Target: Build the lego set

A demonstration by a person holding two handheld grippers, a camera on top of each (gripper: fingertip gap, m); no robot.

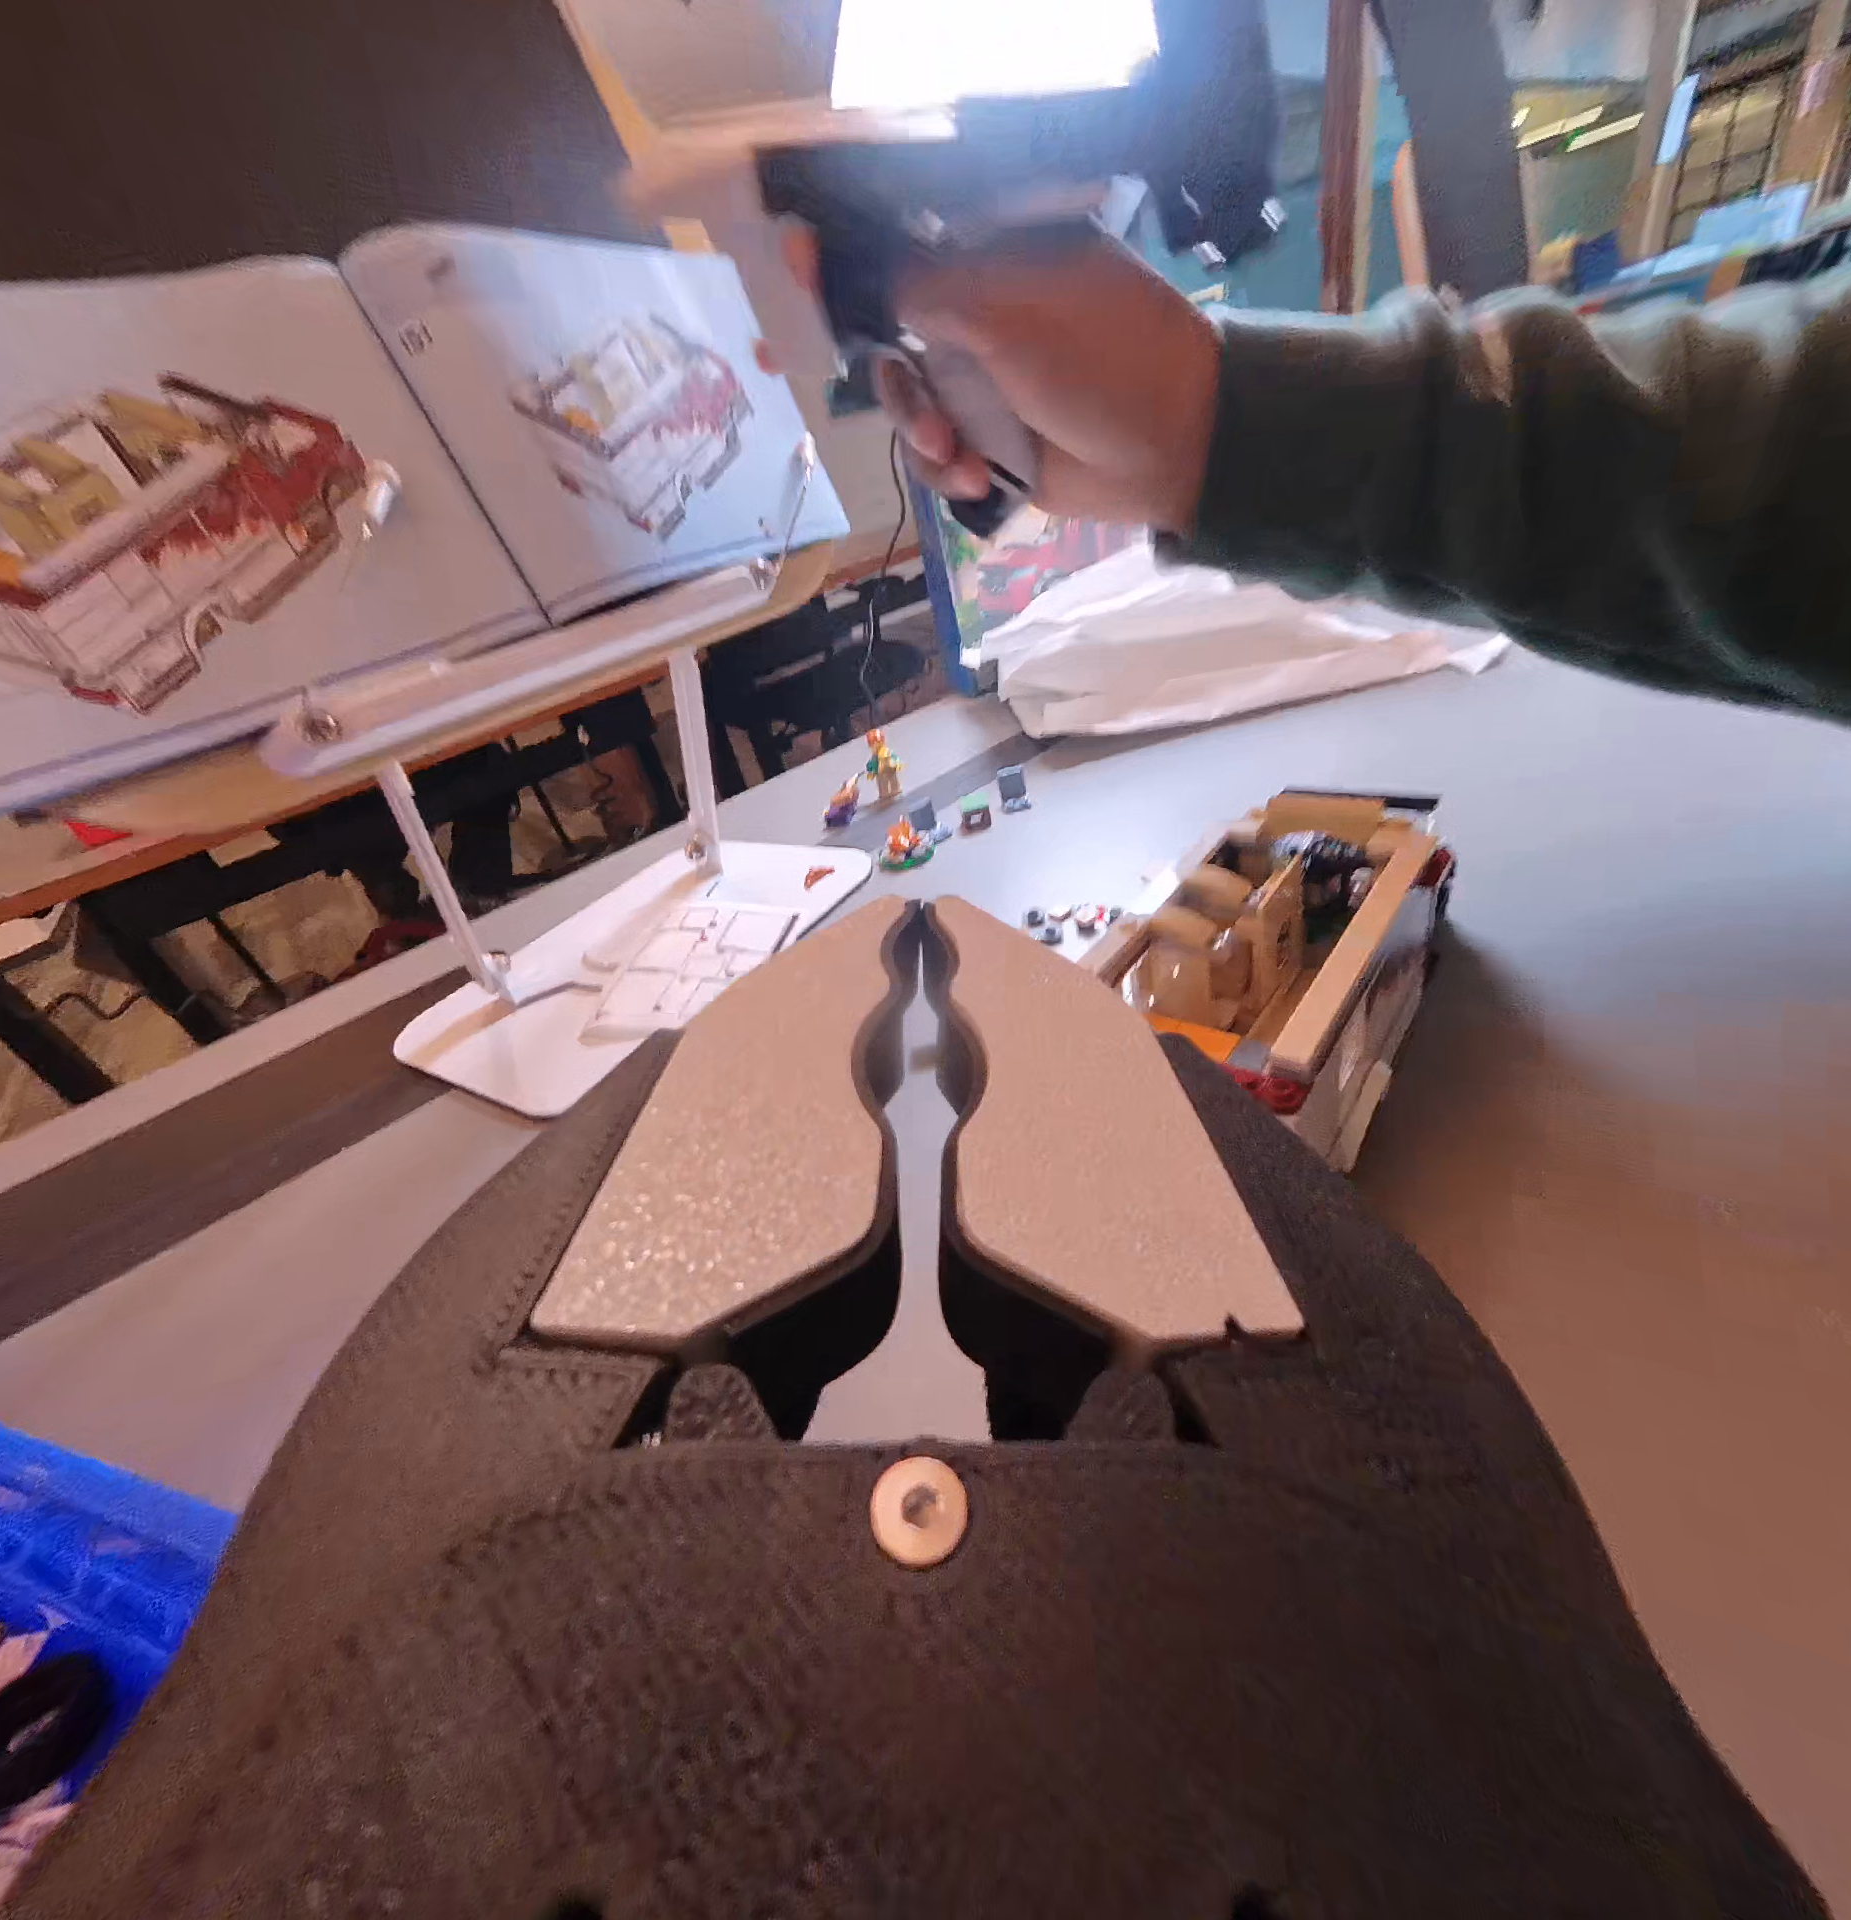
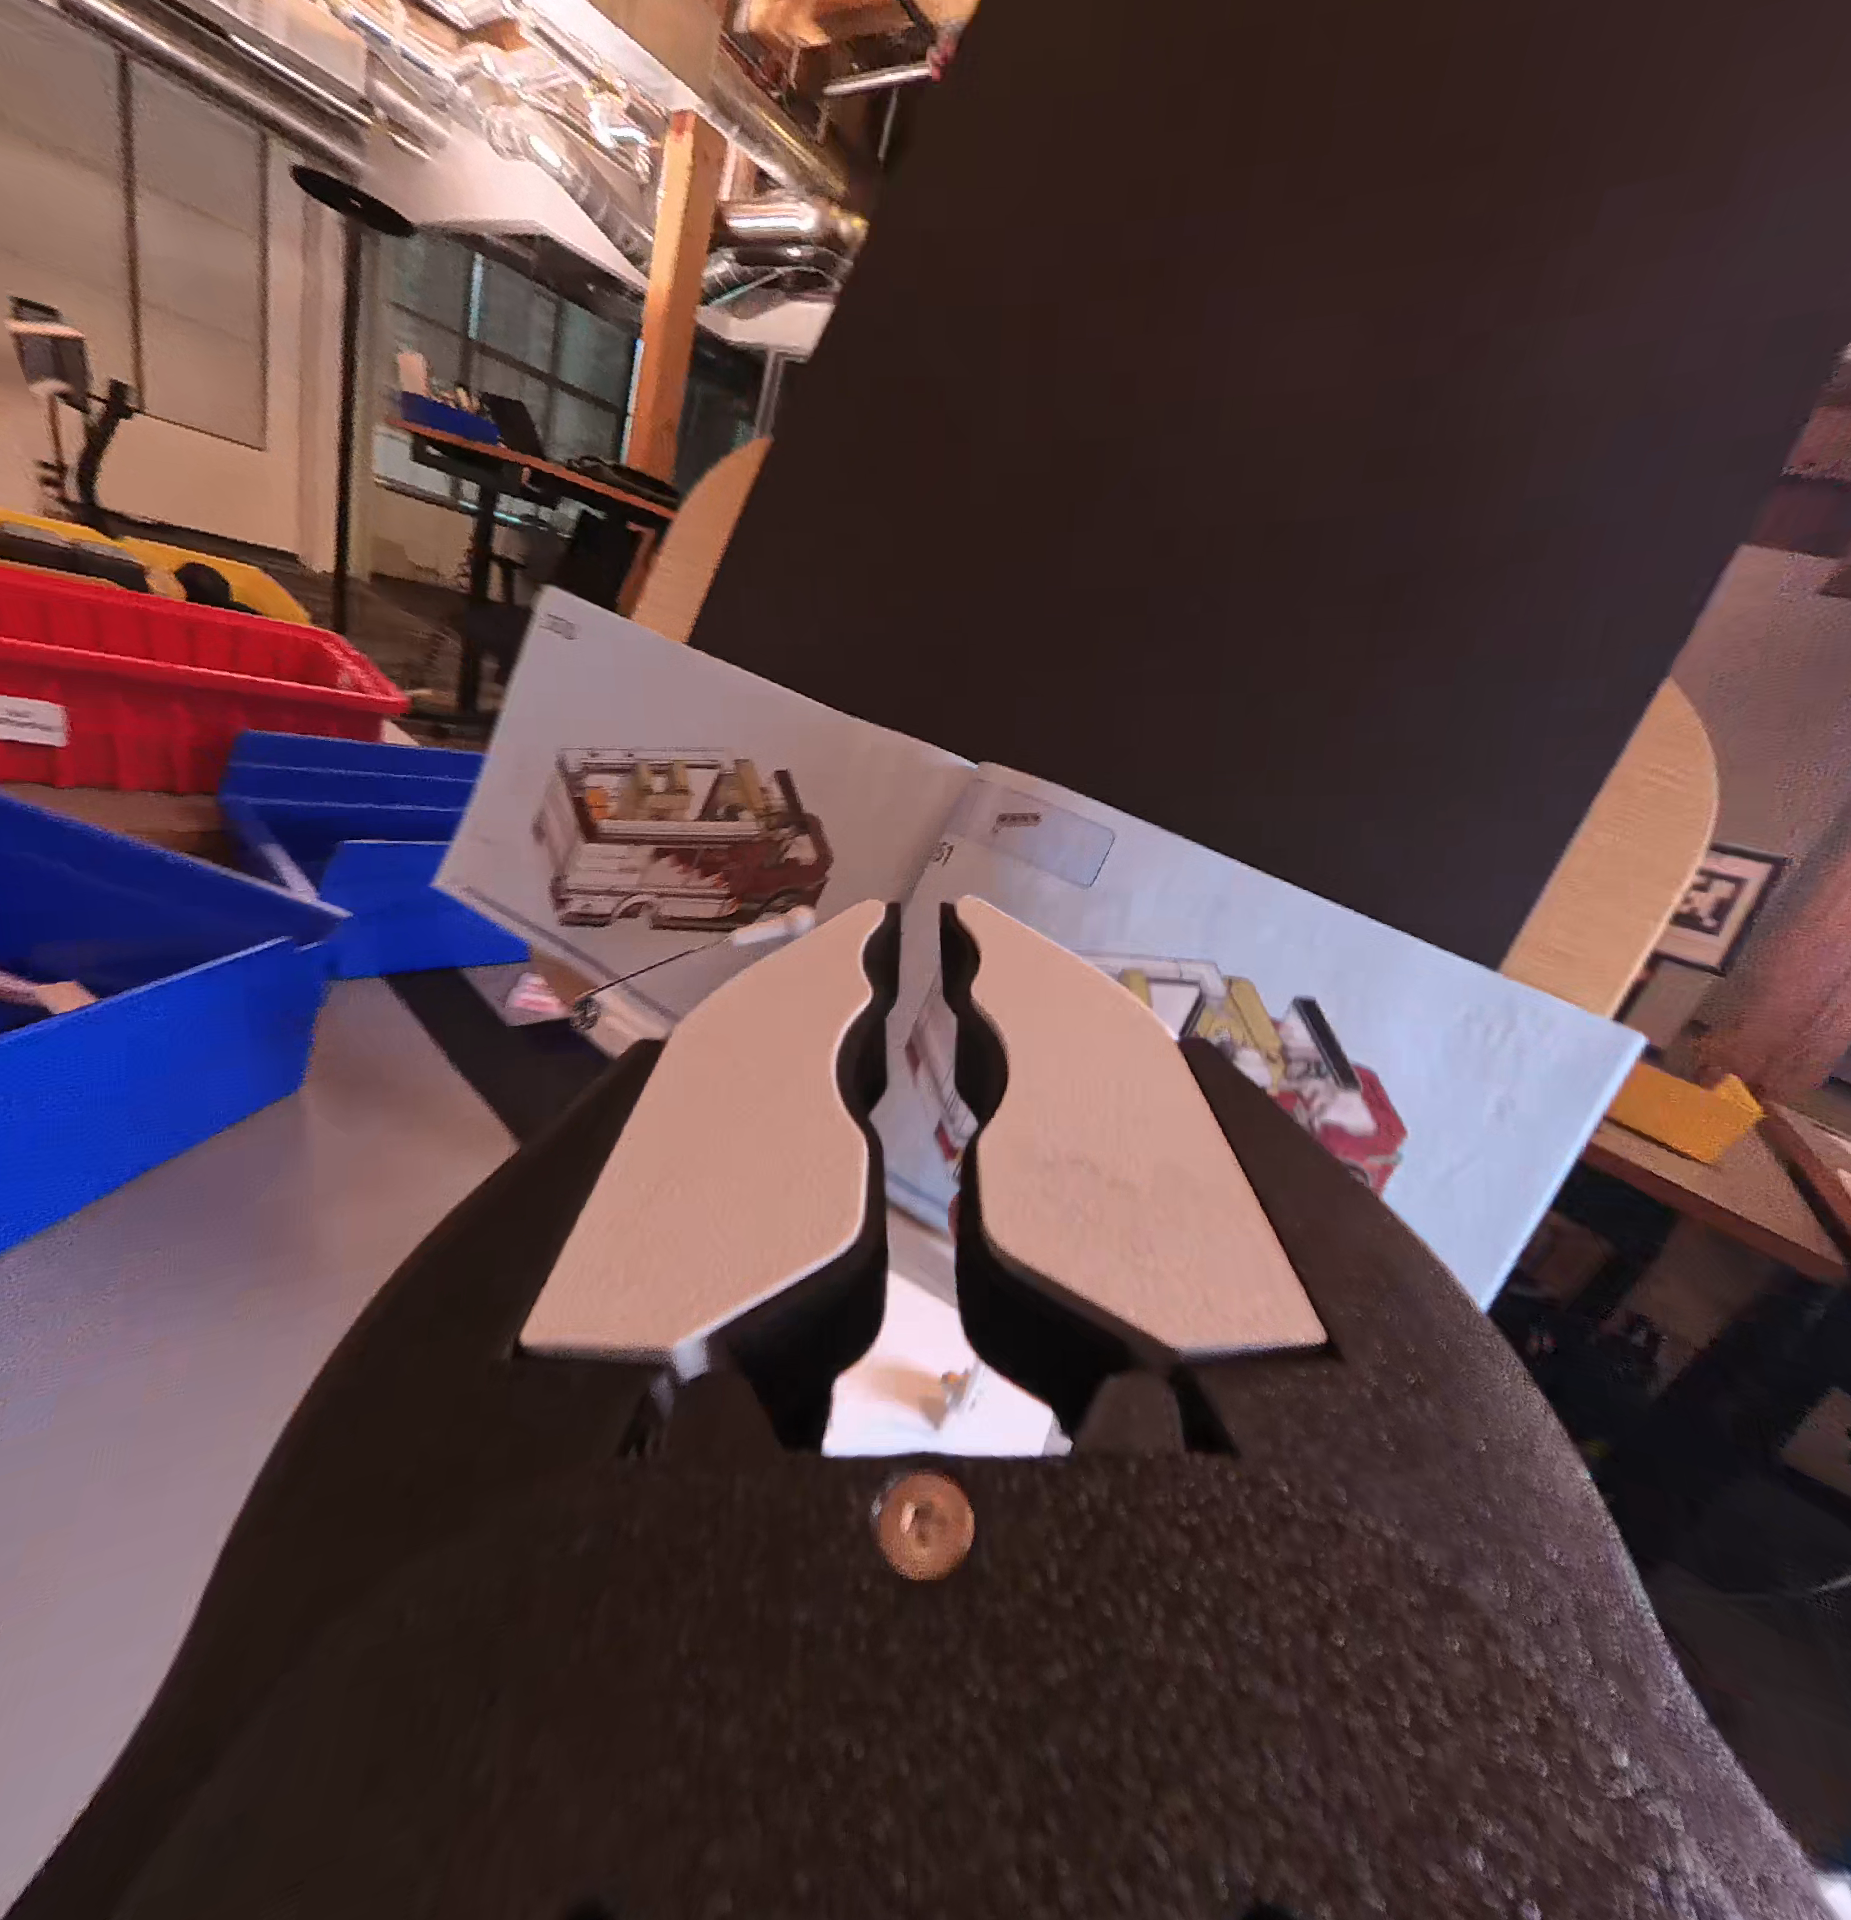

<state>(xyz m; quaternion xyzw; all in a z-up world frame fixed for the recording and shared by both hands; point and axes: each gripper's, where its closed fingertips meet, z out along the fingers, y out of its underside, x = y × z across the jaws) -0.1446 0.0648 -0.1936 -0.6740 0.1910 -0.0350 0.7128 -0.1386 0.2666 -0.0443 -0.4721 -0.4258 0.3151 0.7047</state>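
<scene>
A grey worktop [image 1: 1523,1039] carries an open instruction booklet [image 2: 1212,935] propped on a white stand [image 1: 547,1029]. Its two pages show drawings of a brick-built van.

The left gripper [image 1: 923,912] hovers low over the worktop with its fingers pressed together at the tips and nothing between them. Just beyond its tips lies a flat white plate of bricks [image 1: 682,966] resting on the stand's base. To its right, near but apart, sits a half-built toy van [image 1: 1305,956] with tan parts inside. A few tiny loose pieces [image 1: 1072,920] lie between the fingertips and the van. Further back stand small toy figures [image 1: 885,769] and a crumpled white paper bag [image 1: 1212,644].

The right gripper [image 2: 921,914] is raised in front of the booklet, pointing at the fold between the pages. Its fingers stand a narrow slit apart and grip nothing; whether they touch the paper cannot be told. In the left view, a hand [image 1: 1046,416] in a dark green sleeve holds that gripper close to the right page's edge. Blue bins [image 2: 121,1039] and a red bin [image 2: 152,675] sit to the left.

Risks, as a judgement: the booklet rests loosely on a slim stand, so a push from the right gripper could tip it or crease a page. The pictures are motion-blurred, suggesting quick movement; a sweep of the left gripper could scatter the tiny pieces or knock the van.
</scene>
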